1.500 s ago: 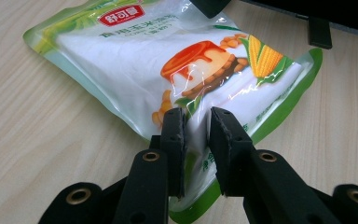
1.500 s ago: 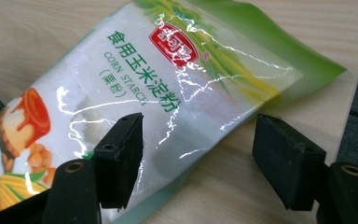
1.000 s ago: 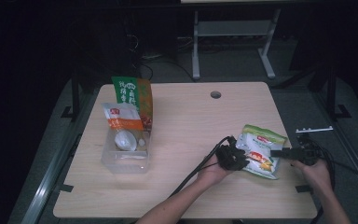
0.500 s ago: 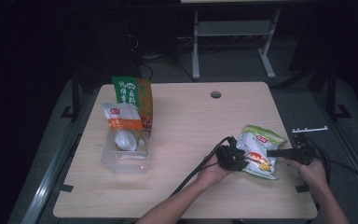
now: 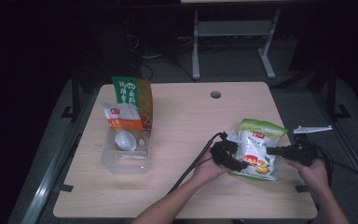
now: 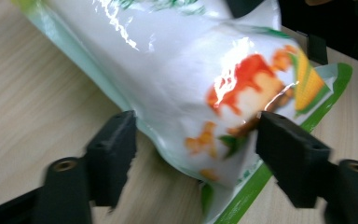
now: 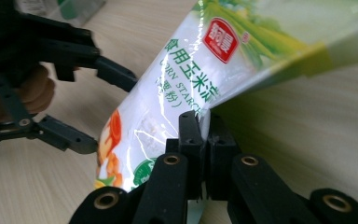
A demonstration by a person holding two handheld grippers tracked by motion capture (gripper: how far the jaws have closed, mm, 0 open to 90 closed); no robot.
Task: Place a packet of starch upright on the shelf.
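- Corn starch bag (image 5: 256,148): near the right front edge of the table (image 5: 182,121), long axis running away from the person, printed bottom end nearest the hands, partly lifted.
- Right gripper (image 7: 205,140): clamped tight on the bag's side edge, just closed there.
- Left gripper (image 6: 193,140): just opened wide; bag between the jaws, pads apparently not pressing.
- Both hands equally close, one on each side of the bag.
- High view: plastic container (image 5: 125,151) with other packets, well apart to the left.
- Right gripper view: pinch on the thin seam, clearly visible.
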